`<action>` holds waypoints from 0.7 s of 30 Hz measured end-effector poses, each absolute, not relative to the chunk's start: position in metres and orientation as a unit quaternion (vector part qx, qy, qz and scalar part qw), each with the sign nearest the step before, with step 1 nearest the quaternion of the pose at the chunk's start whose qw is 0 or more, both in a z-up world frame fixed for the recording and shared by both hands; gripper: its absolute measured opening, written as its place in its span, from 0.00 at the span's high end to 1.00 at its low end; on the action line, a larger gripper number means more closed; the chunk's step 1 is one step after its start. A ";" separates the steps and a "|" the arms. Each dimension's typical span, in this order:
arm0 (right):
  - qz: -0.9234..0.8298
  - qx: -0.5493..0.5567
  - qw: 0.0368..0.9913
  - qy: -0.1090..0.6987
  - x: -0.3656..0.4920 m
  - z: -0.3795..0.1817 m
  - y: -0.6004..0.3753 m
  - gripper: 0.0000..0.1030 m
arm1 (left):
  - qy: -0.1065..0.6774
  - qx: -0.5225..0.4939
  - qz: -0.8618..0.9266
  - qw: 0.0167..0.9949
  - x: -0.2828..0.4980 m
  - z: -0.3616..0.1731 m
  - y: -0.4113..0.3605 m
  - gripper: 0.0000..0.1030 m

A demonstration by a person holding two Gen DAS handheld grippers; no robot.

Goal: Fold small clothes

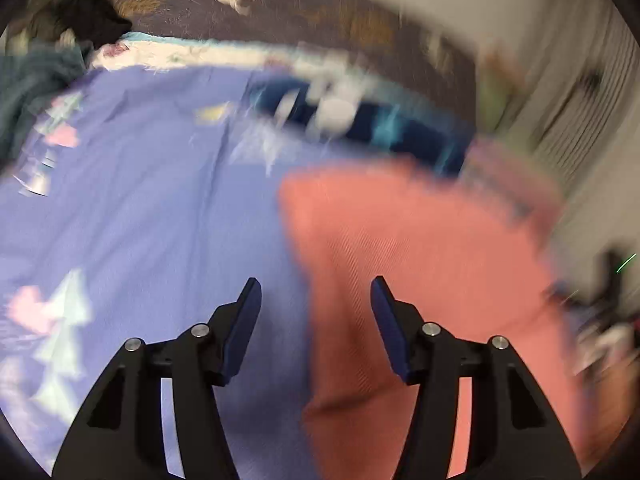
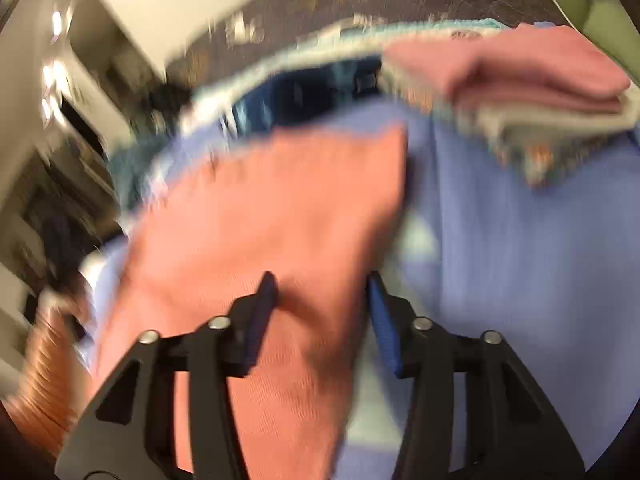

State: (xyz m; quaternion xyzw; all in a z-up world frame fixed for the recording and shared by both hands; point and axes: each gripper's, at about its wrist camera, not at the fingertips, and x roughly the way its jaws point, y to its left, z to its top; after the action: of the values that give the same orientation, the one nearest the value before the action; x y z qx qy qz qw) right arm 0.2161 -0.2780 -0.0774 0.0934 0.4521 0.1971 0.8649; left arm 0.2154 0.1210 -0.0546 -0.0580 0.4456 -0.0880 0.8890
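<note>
Your left claw (image 1: 316,292) and right claw (image 2: 322,286) both gape wide, gripping nothing. The salmon cloth (image 2: 280,216) lies on the lilac bedsheet (image 1: 160,208) beneath them. Folded clothes (image 2: 540,76) sit stacked farther back.

Two matching tools. Left gripper (image 1: 316,286): black angular linkage arms with triangular cut-outs, four round silver bolt heads across the knuckles, flat fingers (image 1: 244,330) faced in dark blue padding. Right gripper (image 2: 322,280): same black arms, same silver bolts, same blue-faced fingers (image 2: 384,324), edges softened by blur.
</note>
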 end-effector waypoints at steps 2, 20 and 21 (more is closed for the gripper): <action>0.179 0.030 0.886 0.427 0.198 -0.078 -0.270 0.56 | 0.427 -0.022 -0.080 0.901 0.202 -0.064 0.116 0.41; 0.232 0.183 0.856 0.423 0.028 -0.080 -0.326 0.56 | 0.445 -0.095 -0.171 0.874 0.021 -0.062 0.120 0.41; 0.237 0.187 0.854 0.423 0.021 -0.080 -0.326 0.56 | 0.444 -0.088 -0.173 0.875 0.009 -0.062 0.117 0.41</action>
State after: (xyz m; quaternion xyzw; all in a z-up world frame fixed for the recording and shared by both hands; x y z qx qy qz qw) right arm 0.0210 -0.3261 -0.0800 0.1868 0.4231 0.2370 0.8543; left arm 0.0094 0.1174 -0.0622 -0.0880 0.4443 -0.1729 0.8746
